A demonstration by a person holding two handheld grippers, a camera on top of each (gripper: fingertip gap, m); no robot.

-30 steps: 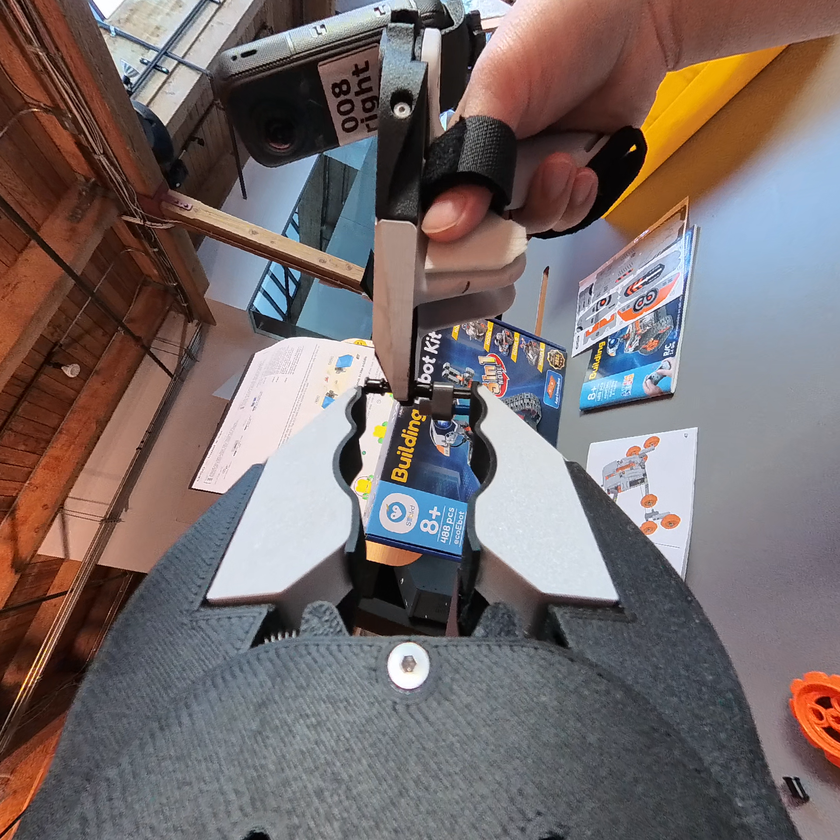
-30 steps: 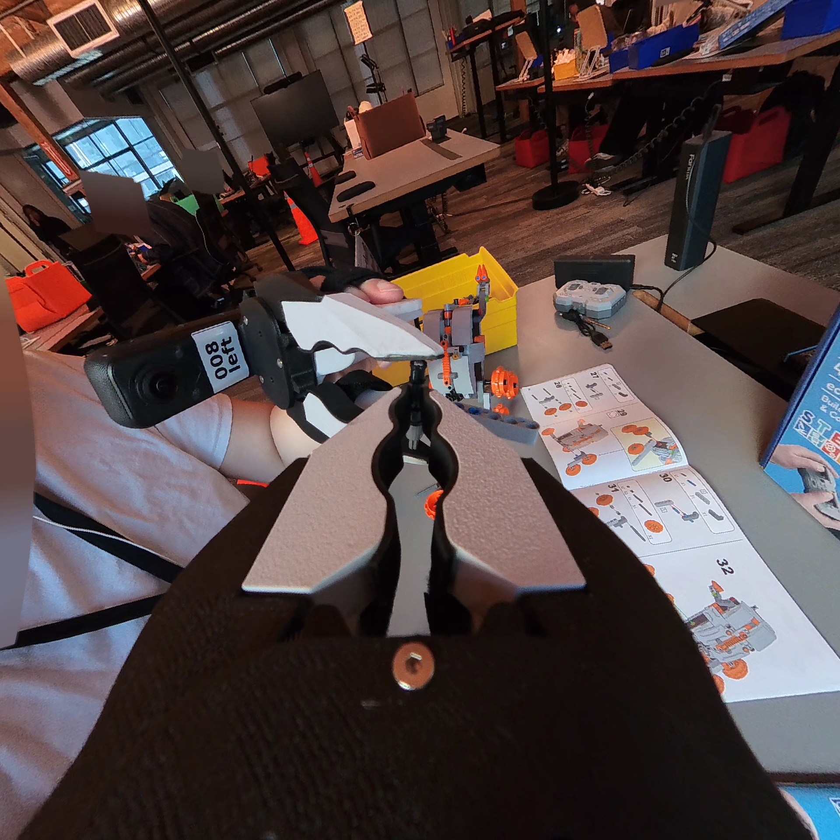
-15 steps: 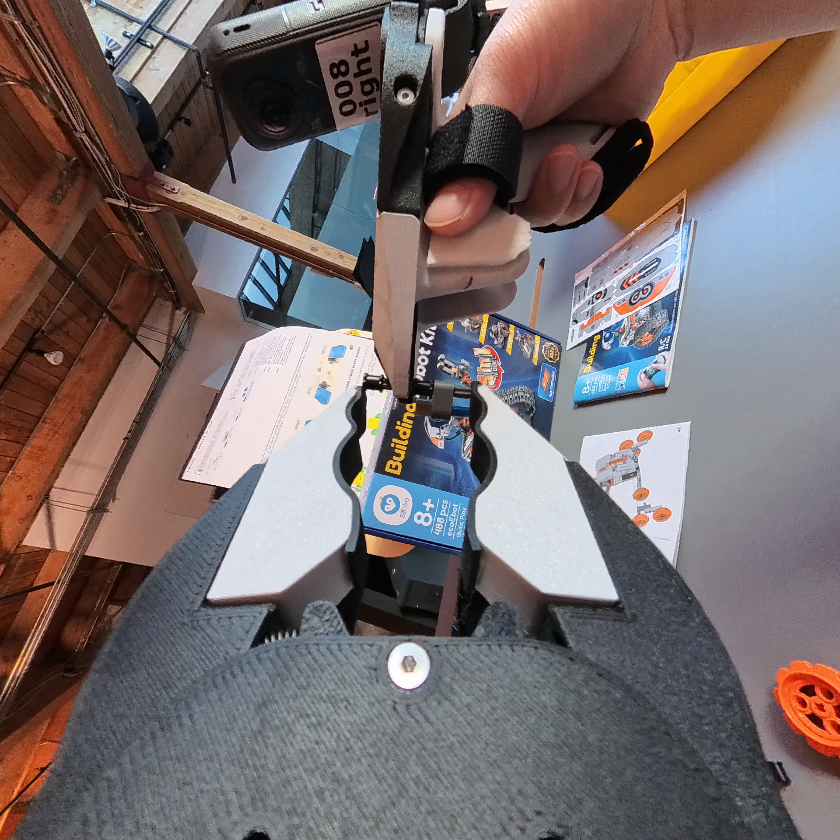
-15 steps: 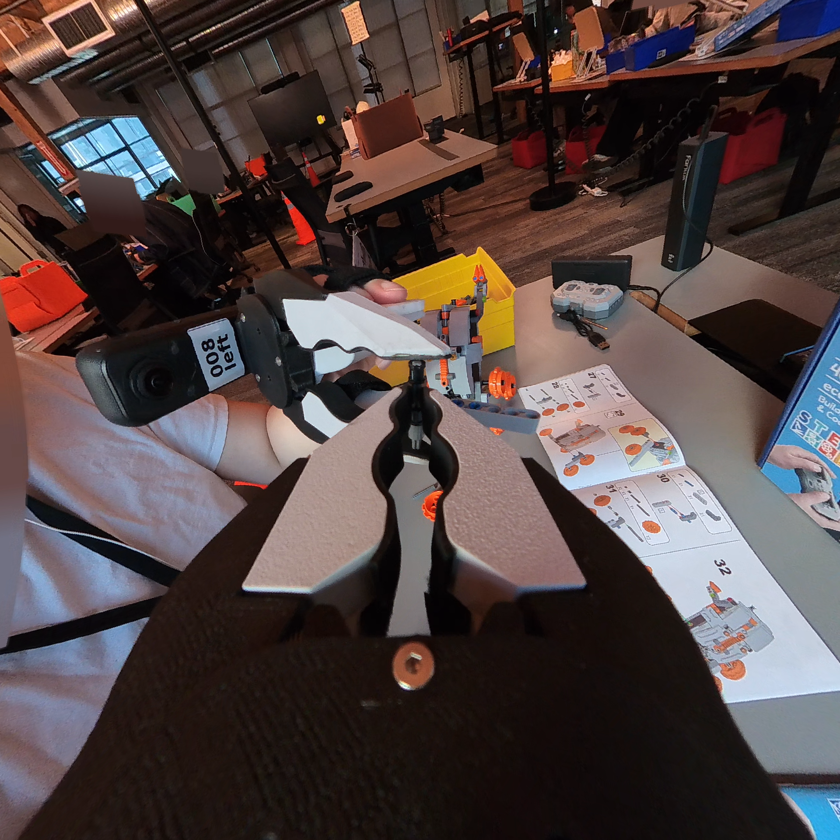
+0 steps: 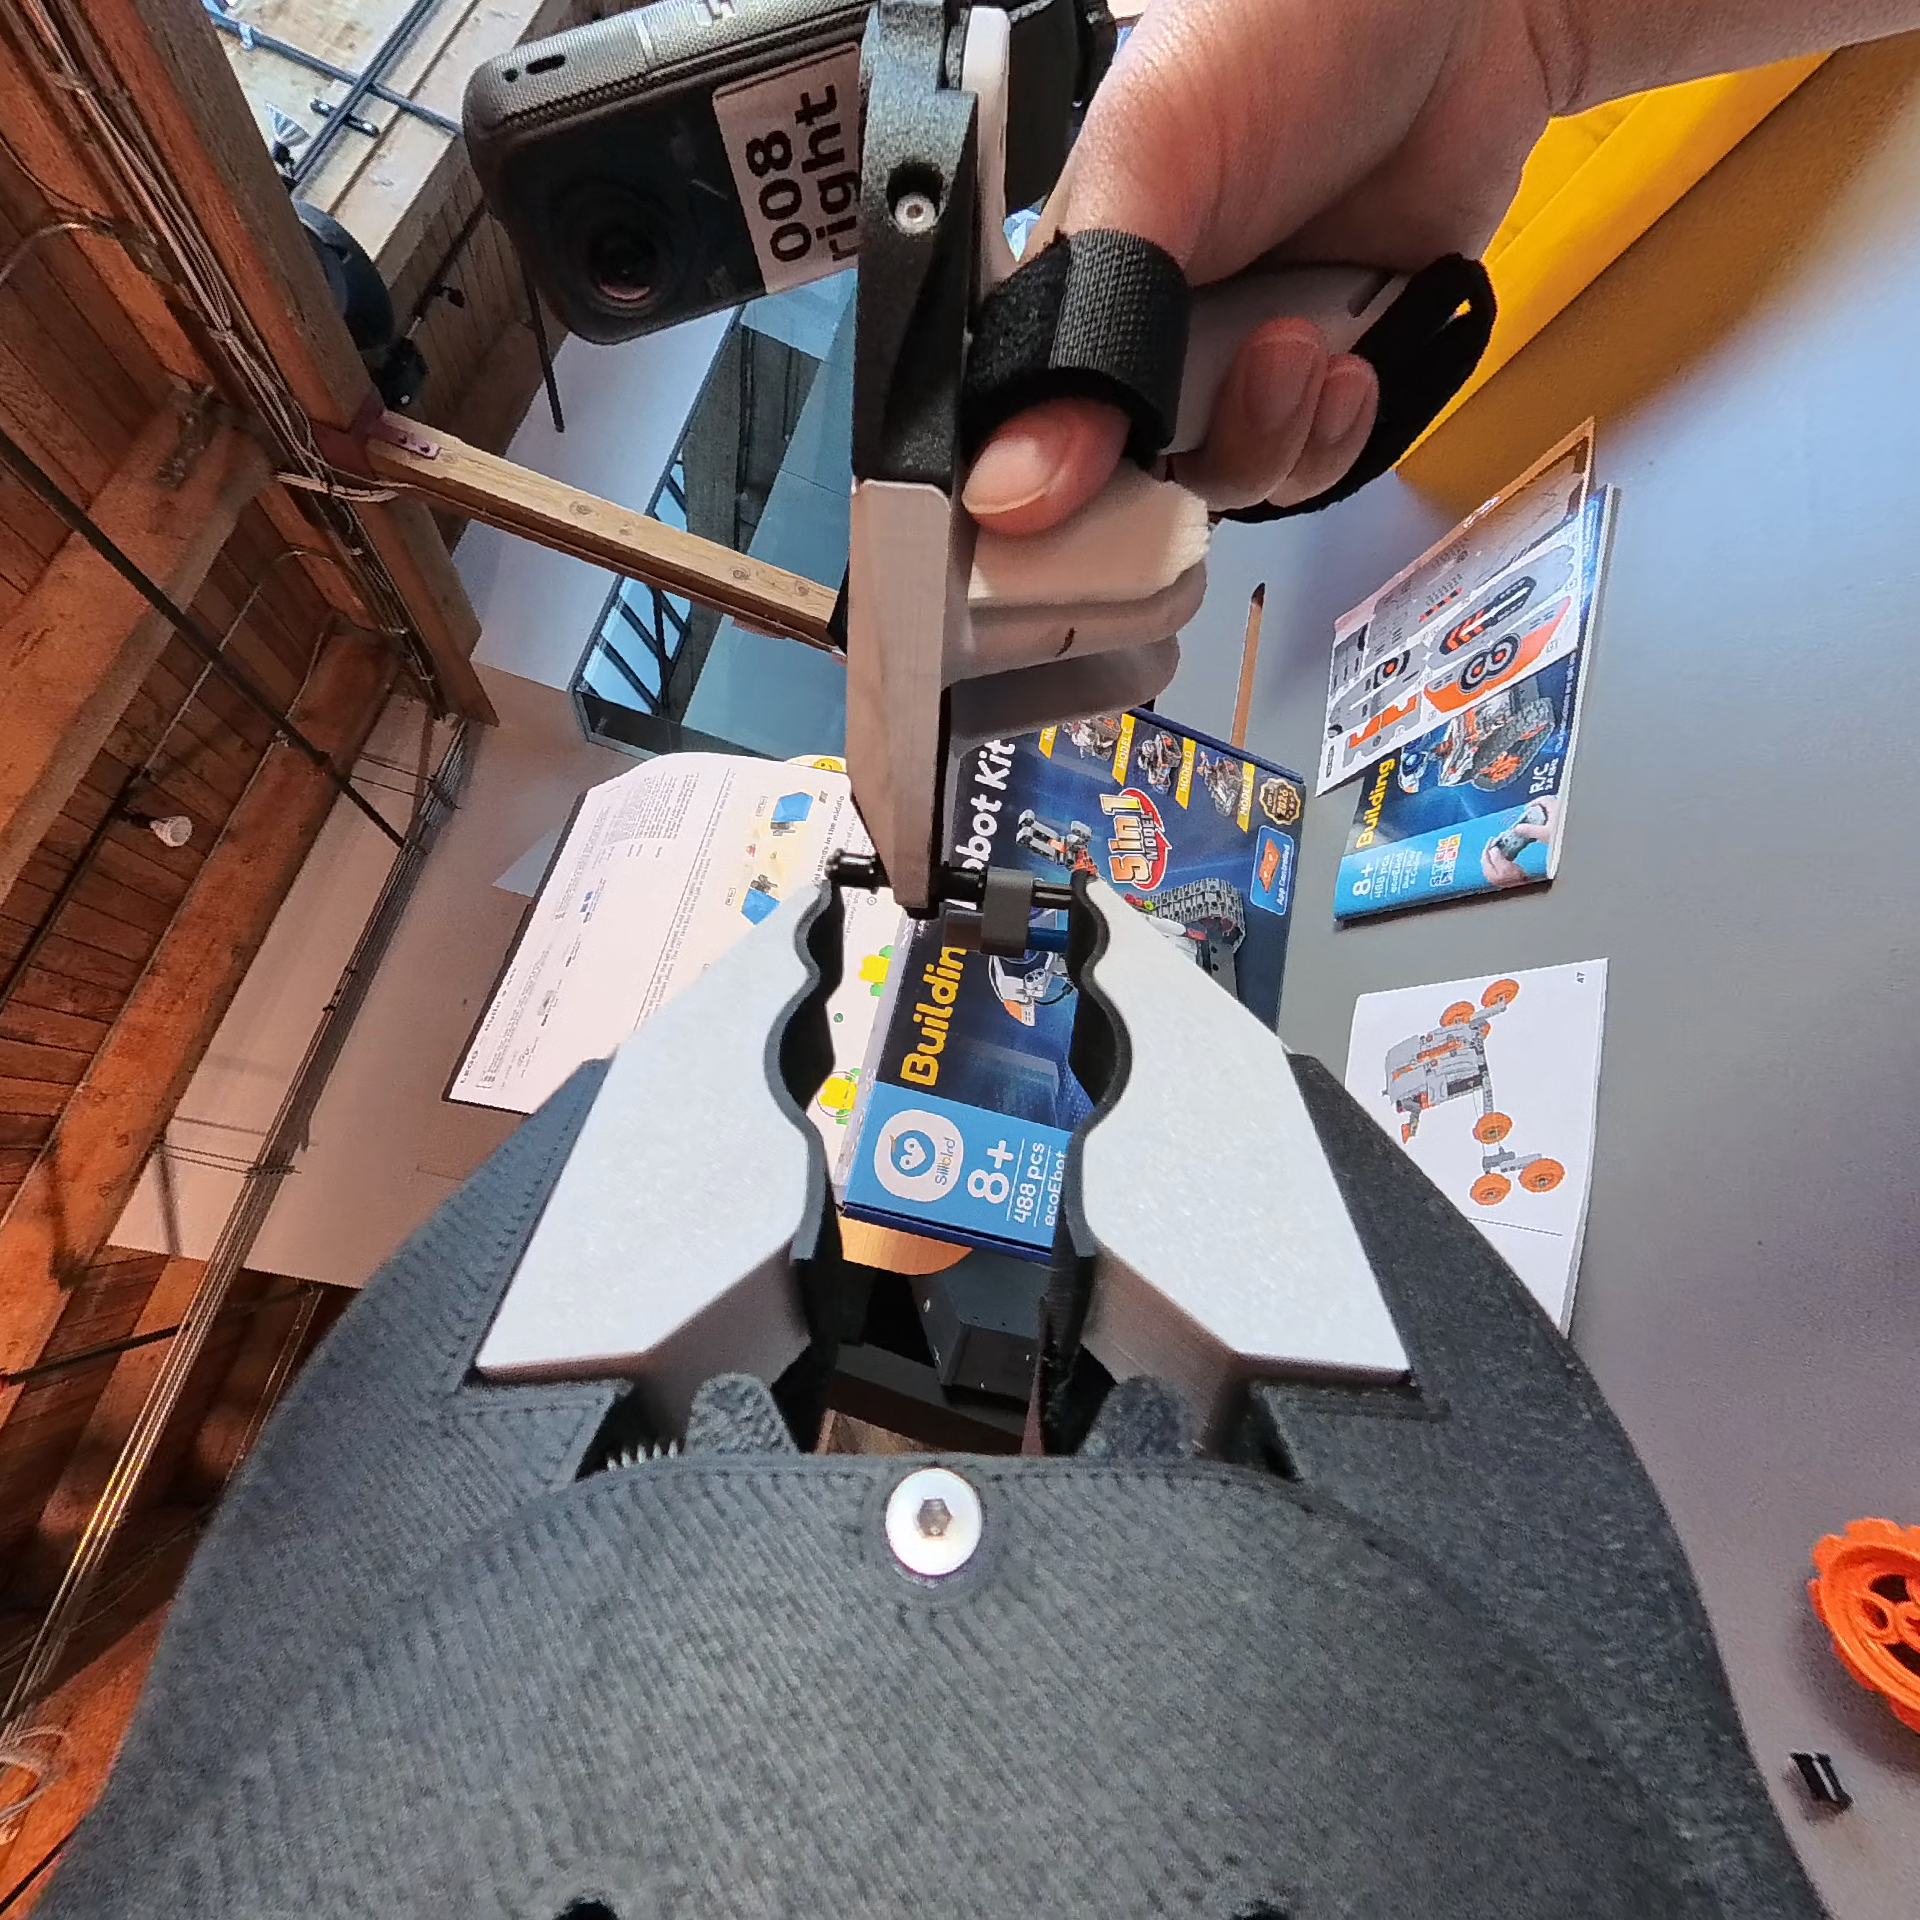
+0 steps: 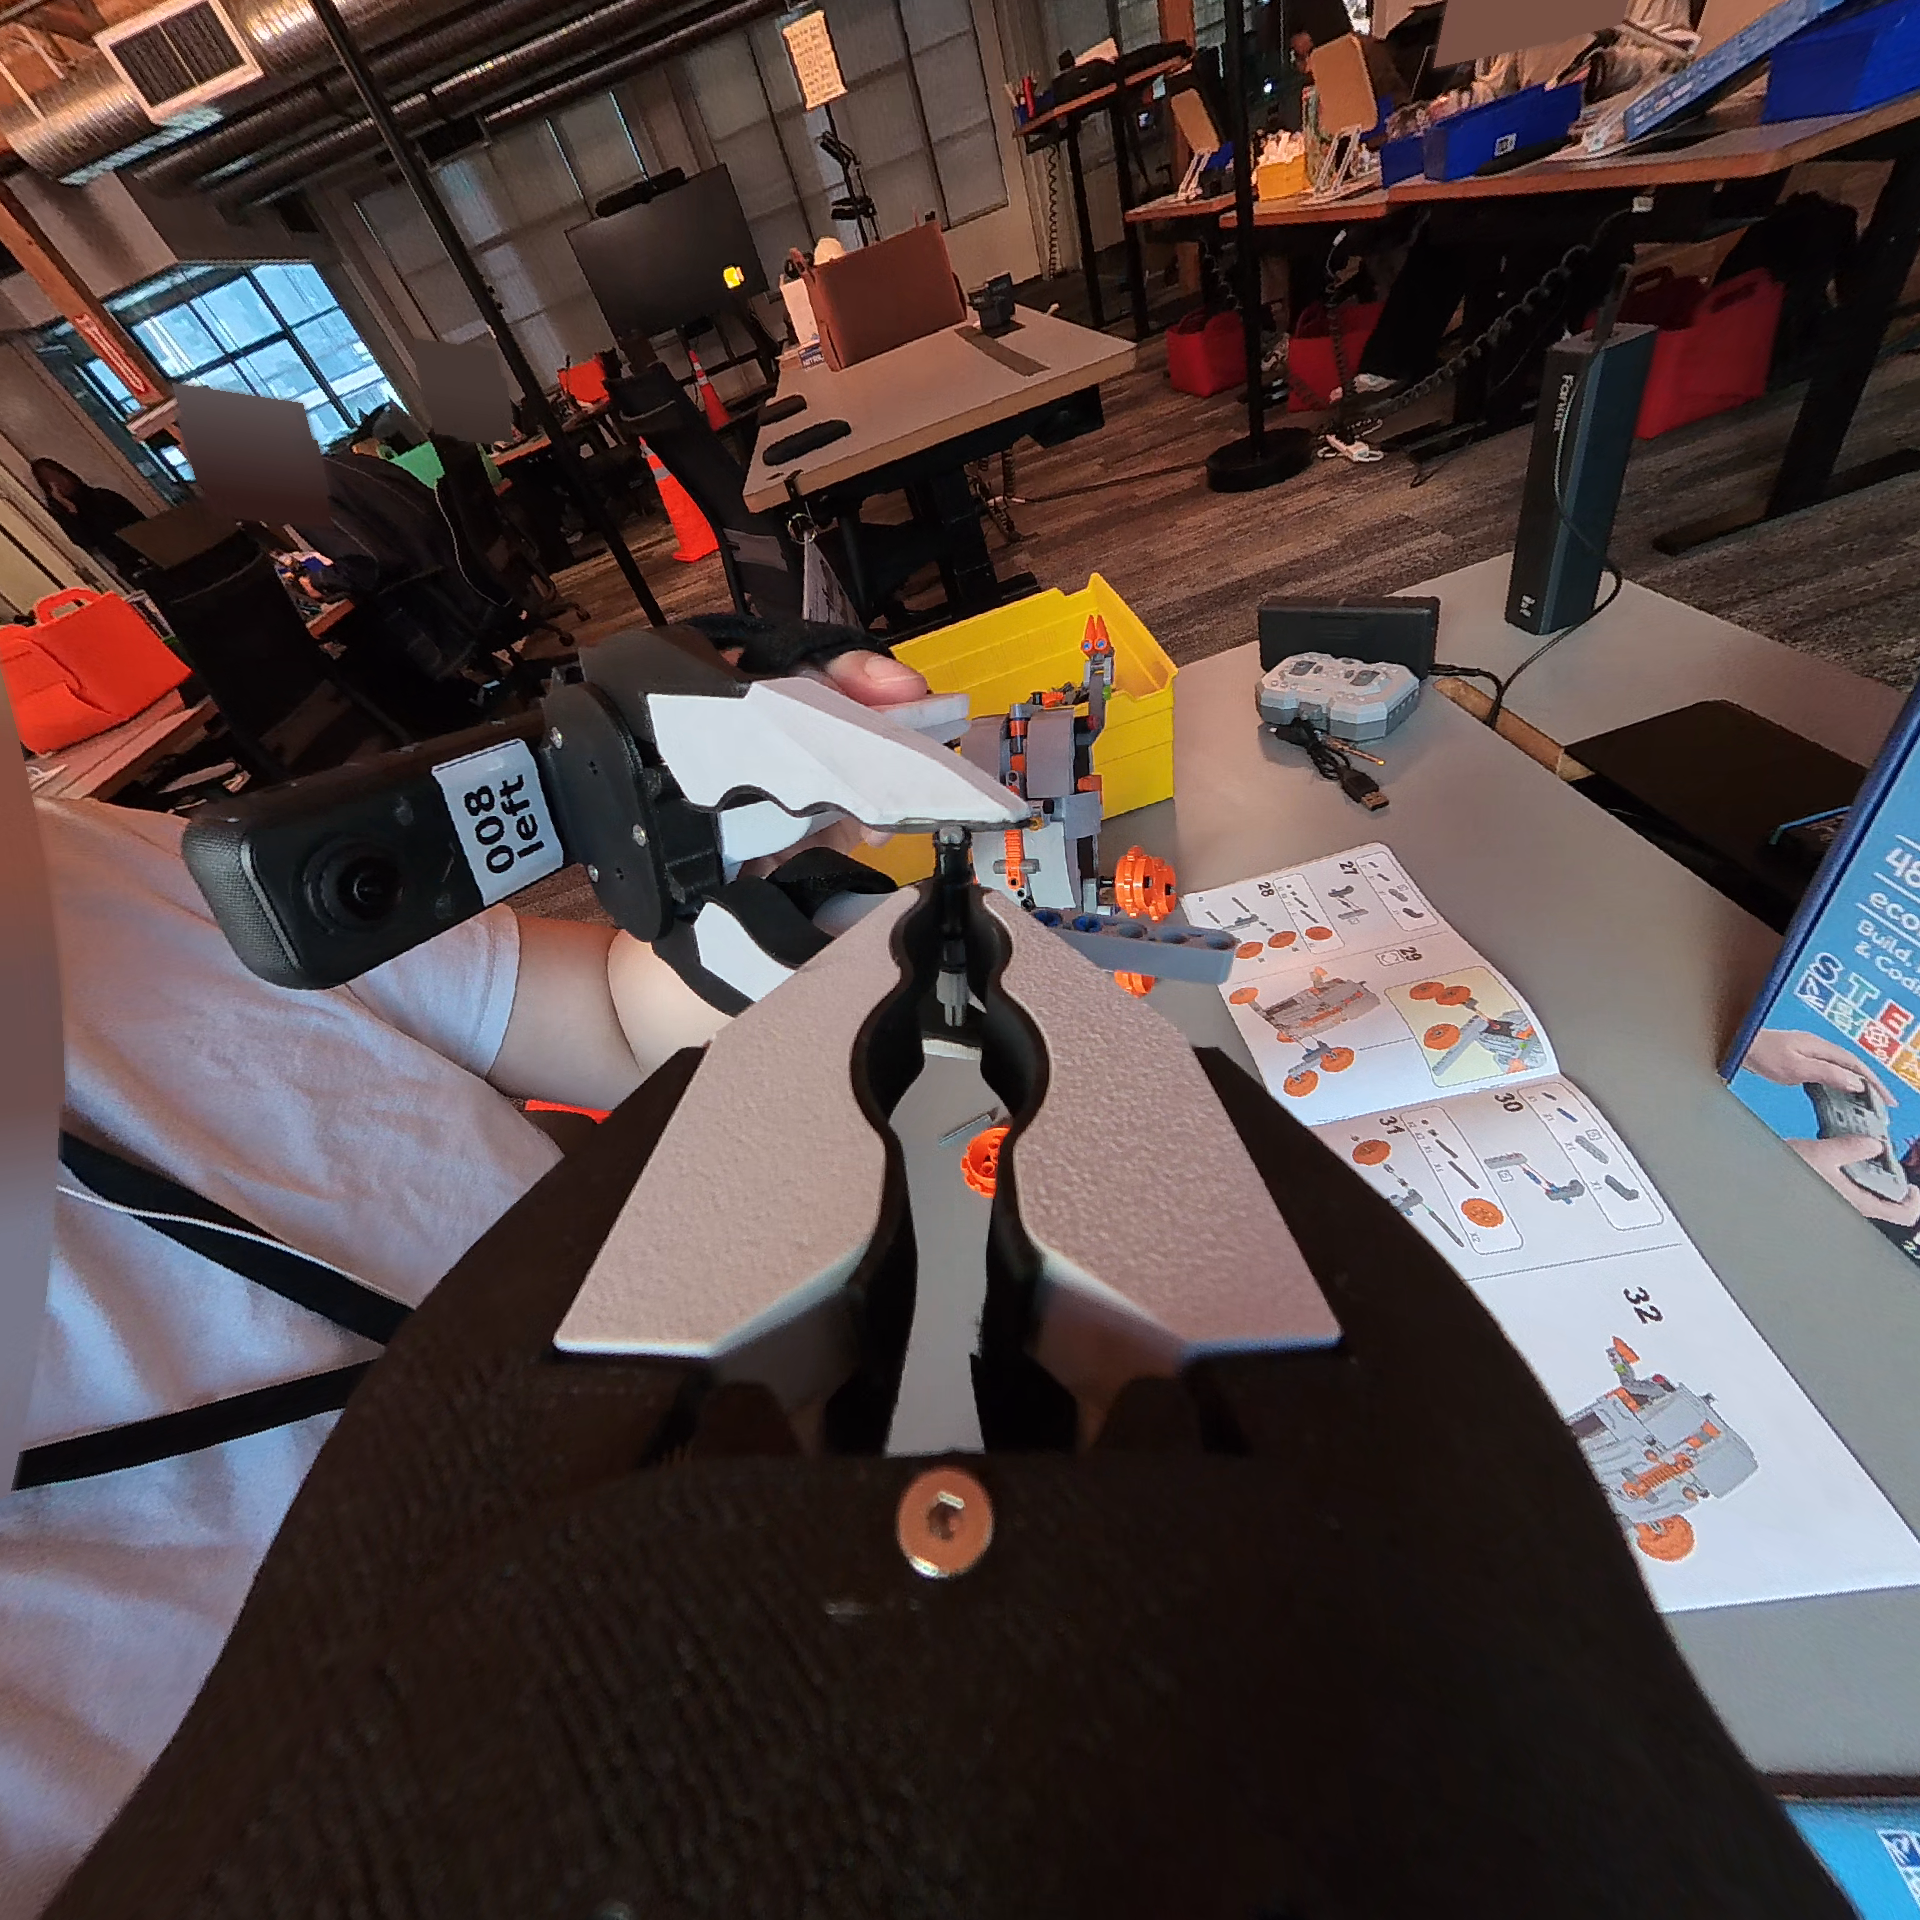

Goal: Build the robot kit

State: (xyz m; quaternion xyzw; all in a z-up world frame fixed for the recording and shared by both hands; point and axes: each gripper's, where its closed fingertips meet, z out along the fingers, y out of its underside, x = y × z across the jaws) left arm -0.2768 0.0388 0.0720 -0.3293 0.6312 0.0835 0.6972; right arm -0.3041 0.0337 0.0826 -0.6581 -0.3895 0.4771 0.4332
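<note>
Left hand-held gripper (image 5: 951, 894) is held up off the desk (image 5: 1766, 935), its two fingers partly apart with a thin black axle (image 5: 961, 885) carrying a small grey bush (image 5: 1006, 914) spanning between their tips. Right hand-held gripper (image 6: 951, 914) meets it crosswise, fingers nearly closed and pinching that axle, the person's hand (image 5: 1278, 208) strapped into its handle. Beyond lie a blue kit box (image 5: 1091, 935), open instruction booklet (image 6: 1455, 1143), a partly built grey-and-orange model (image 6: 1049, 810), a yellow bin (image 6: 1039, 665) and an orange wheel (image 5: 1870, 1631).
</note>
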